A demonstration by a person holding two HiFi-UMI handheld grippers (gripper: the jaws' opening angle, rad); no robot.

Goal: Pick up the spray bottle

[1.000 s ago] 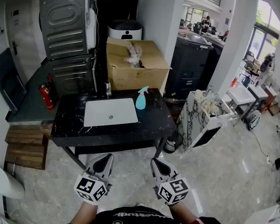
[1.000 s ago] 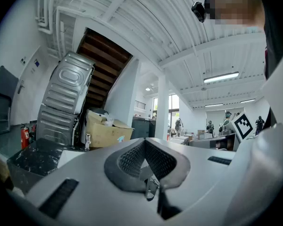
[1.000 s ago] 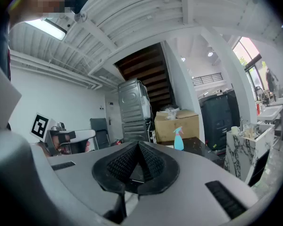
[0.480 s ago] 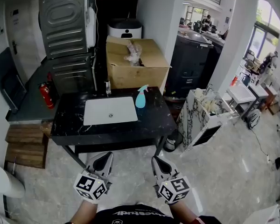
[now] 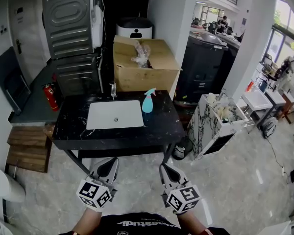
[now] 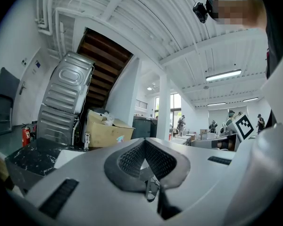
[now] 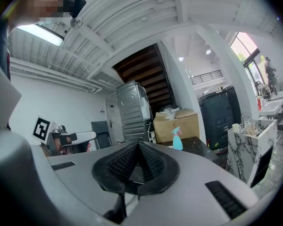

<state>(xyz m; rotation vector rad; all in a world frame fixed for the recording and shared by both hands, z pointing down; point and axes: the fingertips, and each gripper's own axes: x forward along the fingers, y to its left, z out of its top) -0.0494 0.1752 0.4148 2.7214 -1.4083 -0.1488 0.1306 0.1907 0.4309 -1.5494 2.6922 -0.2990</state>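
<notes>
The spray bottle (image 5: 147,102) stands upright on the black table (image 5: 157,126), just beside the far right corner of the white sink (image 5: 103,114). Its long side runs up and down, and its nozzle is at the top.

Both grippers hang on the near side of the sink, off the table and well apart from the bottle. The left gripper (image 5: 109,165) has its jaws pressed together with nothing in them. The right gripper (image 5: 166,171) is the same, with its jaws pressed together on nothing.

The bottle is on the right side of the sink, so the right gripper looks nearer to it. From that gripper, the bottle lies ahead, across the table.

I think the right gripper must spread its jaws first. Then it can reach past the sink's right side and close on the bottle's body from the sides.
</notes>
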